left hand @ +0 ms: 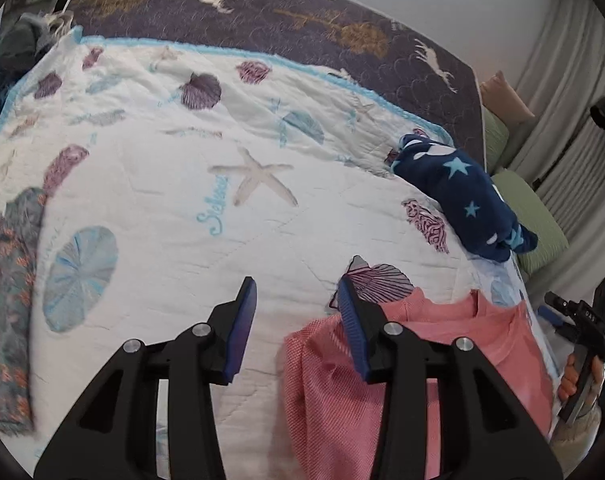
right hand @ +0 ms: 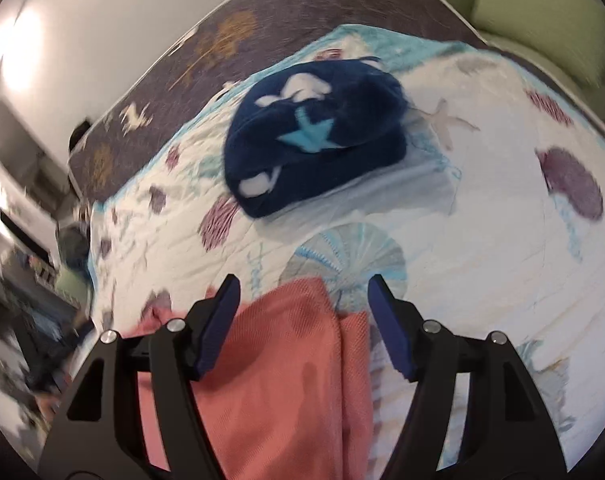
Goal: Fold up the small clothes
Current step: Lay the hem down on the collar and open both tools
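A pink knitted garment [left hand: 454, 368] lies on the white sea-shell quilt [left hand: 174, 208] at the lower right of the left wrist view. My left gripper [left hand: 298, 296] is open and empty, above the quilt at the garment's left edge. The right gripper [left hand: 574, 328] shows at the far right of that view, held in a hand. In the right wrist view the pink garment [right hand: 278, 376] lies under my open, empty right gripper [right hand: 304, 292]. A folded navy garment with stars [right hand: 314, 136] lies beyond it; it also shows in the left wrist view [left hand: 462, 192].
A grey floral garment [left hand: 6, 300] lies at the quilt's left edge. A dark blanket with deer [left hand: 262, 12] covers the far part of the bed. Green cushions [right hand: 542, 20] and grey curtains [left hand: 562, 100] stand to the right of the bed.
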The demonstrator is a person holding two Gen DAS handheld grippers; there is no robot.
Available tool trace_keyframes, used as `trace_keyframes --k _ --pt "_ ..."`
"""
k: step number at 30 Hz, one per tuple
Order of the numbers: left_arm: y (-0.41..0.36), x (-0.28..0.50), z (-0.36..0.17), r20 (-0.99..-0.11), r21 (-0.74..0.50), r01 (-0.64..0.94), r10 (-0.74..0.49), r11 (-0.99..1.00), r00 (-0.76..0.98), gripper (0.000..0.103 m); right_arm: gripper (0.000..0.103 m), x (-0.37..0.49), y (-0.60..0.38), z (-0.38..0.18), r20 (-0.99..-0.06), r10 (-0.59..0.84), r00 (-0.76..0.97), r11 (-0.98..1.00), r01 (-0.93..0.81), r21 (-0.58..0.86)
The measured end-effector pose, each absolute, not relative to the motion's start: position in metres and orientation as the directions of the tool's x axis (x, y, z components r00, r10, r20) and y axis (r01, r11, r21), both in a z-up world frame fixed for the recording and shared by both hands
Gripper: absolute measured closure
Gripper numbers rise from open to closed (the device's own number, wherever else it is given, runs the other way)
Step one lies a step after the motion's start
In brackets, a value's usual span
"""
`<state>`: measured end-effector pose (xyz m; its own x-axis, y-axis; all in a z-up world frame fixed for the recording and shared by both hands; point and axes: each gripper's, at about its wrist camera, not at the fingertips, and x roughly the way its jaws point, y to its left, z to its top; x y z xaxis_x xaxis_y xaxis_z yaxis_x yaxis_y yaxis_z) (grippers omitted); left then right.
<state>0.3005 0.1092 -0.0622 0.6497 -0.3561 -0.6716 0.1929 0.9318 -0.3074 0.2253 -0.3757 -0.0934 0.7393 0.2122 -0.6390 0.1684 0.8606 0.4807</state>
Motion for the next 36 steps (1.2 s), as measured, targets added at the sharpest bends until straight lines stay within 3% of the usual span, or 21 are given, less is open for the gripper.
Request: trace_keyframes --k 5,13,18,19,20,21,22,26,28,31,34,36 --pt "0.112 0.287 -0.063 -0.679 -0.257 0.253 -0.360 0.933 0.640 0.058 0.035 0.223 -0.358 -0.094 -0.688 0.192 0.700 0.928 0.098 0.358" --pt "0.088 0.285 -0.080 -0.714 -0.142 0.413 -0.382 0.900 0.587 0.058 0.035 0.237 -0.356 -0.103 -0.720 0.208 0.662 0.951 0.034 0.306" --pt "0.070 0.295 -0.090 -0.755 -0.104 0.435 -0.356 0.894 0.551 0.058 0.038 0.253 -0.354 -0.112 -0.741 0.229 0.632 0.960 -0.023 0.278" --pt "0.065 0.298 -0.092 -0.757 -0.092 0.433 -0.345 0.897 0.554 0.058 0.050 0.256 -0.354 -0.114 -0.742 0.240 0.626 0.958 -0.028 0.286" --pt "0.062 0.302 -0.093 -0.756 -0.087 0.429 -0.340 0.899 0.559 0.066 0.066 0.260 -0.355 -0.117 -0.744 0.251 0.619 0.954 -0.029 0.298" --pt "0.060 0.306 -0.093 -0.757 -0.095 0.424 -0.342 0.901 0.556 0.077 0.098 0.266 -0.358 -0.122 -0.750 0.266 0.606 0.946 -0.015 0.323" --pt "0.059 0.312 -0.095 -0.765 -0.108 0.410 -0.339 0.906 0.547 0.100 0.097 0.269 -0.361 -0.125 -0.749 0.281 0.600 0.936 0.001 0.351" --pt "0.073 0.338 -0.105 -0.791 -0.189 0.309 -0.331 0.932 0.514 0.100 0.097 0.269 -0.373 -0.126 -0.722 0.275 0.635 0.916 0.055 0.397" --pt "0.075 0.339 -0.113 -0.794 -0.215 0.301 -0.346 0.929 0.501 0.099 0.085 0.272 -0.382 -0.136 -0.738 0.273 0.618 0.904 0.099 0.417" --pt "0.079 0.328 -0.111 -0.779 -0.205 0.295 -0.338 0.933 0.528 0.088 0.065 0.263 -0.390 -0.137 -0.730 0.259 0.632 0.891 0.135 0.433" --pt "0.094 0.308 -0.095 -0.761 -0.198 0.253 -0.312 0.947 0.569 0.065 0.060 0.238 -0.392 -0.121 -0.702 0.241 0.670 0.892 0.133 0.433" --pt "0.106 0.286 -0.081 -0.729 -0.207 0.247 -0.317 0.947 0.607 0.059 0.057 0.210 -0.389 -0.108 -0.684 0.240 0.688 0.898 0.110 0.426"
